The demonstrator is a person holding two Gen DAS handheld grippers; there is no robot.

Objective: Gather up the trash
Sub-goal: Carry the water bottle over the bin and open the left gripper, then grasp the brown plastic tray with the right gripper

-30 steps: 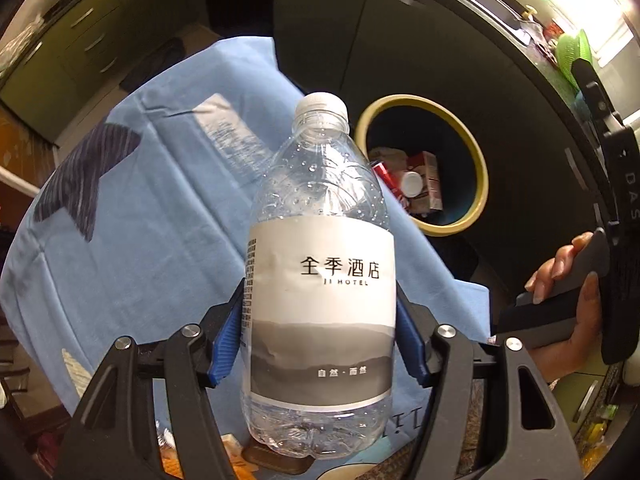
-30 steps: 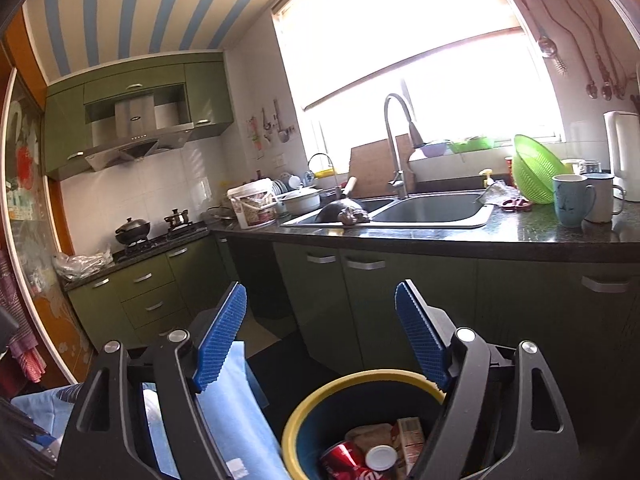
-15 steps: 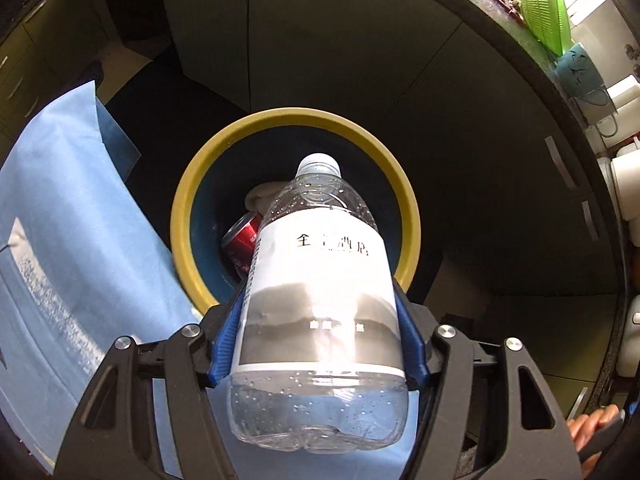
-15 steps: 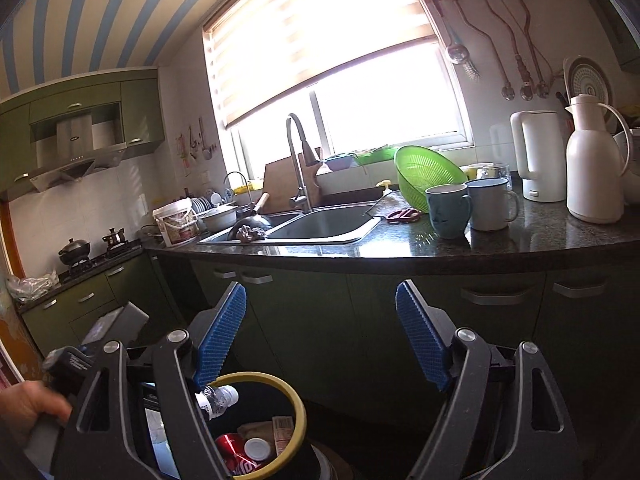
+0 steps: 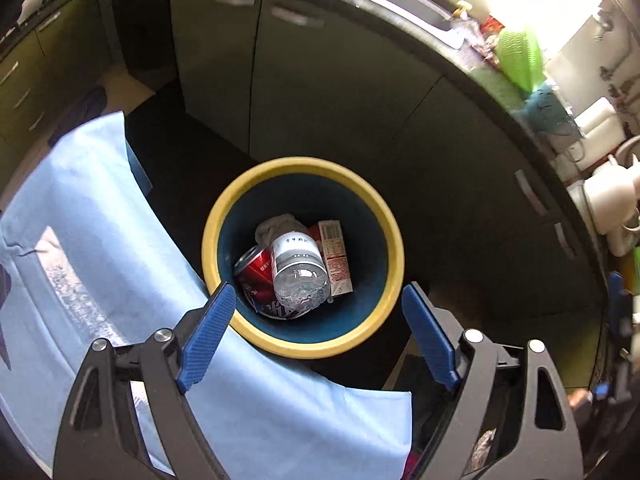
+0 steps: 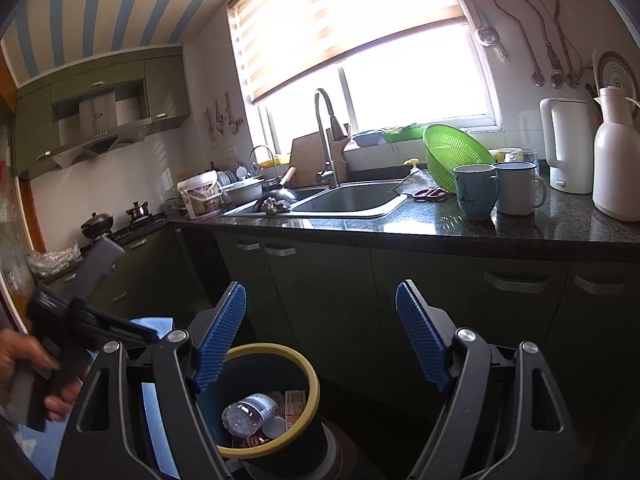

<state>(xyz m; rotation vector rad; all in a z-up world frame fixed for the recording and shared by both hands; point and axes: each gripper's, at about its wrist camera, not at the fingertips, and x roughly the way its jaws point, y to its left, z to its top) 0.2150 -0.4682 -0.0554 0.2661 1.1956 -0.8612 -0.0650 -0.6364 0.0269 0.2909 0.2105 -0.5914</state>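
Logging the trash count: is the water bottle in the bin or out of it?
In. The water bottle lies inside the bin, on a red can beside a carton; the left gripper is open.

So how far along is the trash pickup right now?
Done: the water bottle lies in the yellow-rimmed bin with a red soda can, a small carton and crumpled paper. In hand: nothing; the left gripper and right gripper are open. No more loose trash shows on the blue cloth.
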